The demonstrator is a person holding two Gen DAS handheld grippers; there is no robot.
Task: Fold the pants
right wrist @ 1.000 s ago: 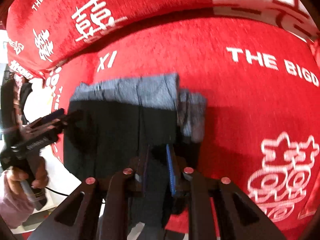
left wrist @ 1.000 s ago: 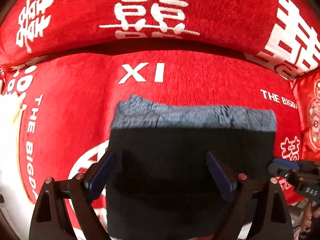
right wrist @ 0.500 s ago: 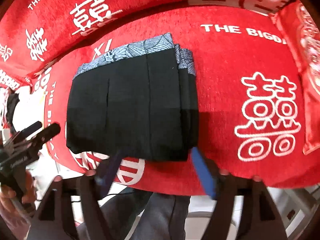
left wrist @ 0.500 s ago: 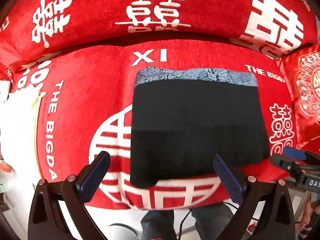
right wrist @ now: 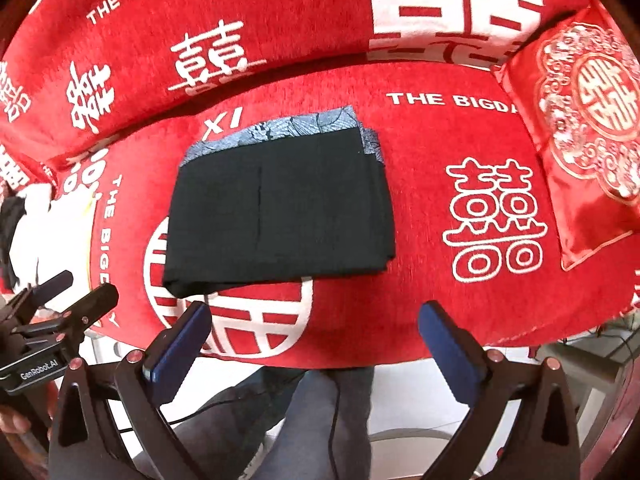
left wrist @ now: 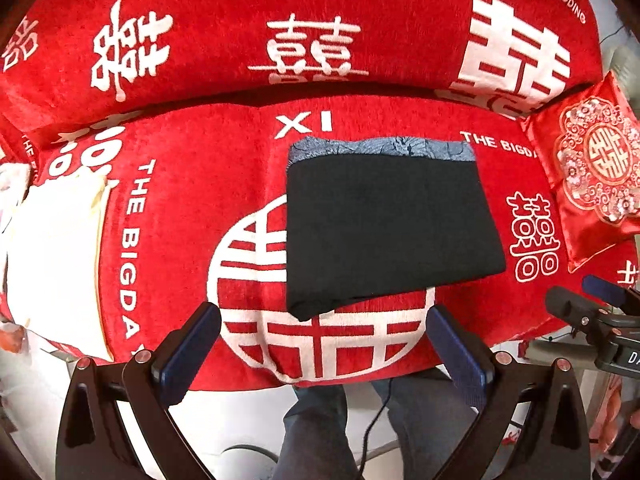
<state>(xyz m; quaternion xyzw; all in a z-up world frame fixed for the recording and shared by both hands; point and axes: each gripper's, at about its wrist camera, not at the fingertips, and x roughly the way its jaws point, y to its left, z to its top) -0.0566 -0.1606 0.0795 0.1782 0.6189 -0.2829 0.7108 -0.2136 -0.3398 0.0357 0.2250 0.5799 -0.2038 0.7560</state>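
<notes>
Left wrist view: folded pants (left wrist: 388, 228) lie on the red sofa cover (left wrist: 192, 208).
Both grippers, left gripper (left wrist: 324, 344) and right gripper (right wrist: 316, 340), have just opened; fingers spread wide, nothing between them.

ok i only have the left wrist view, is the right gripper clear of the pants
Observer: Yes. In the right wrist view the right gripper has just been opening. Its jaws stand wide with nothing between them, short of the pants.
Operator: and is the right edge of the fold tidy
Observer: Mostly. The layers stack up there, with the grey patterned waistband peeking out at the far corner.
</notes>
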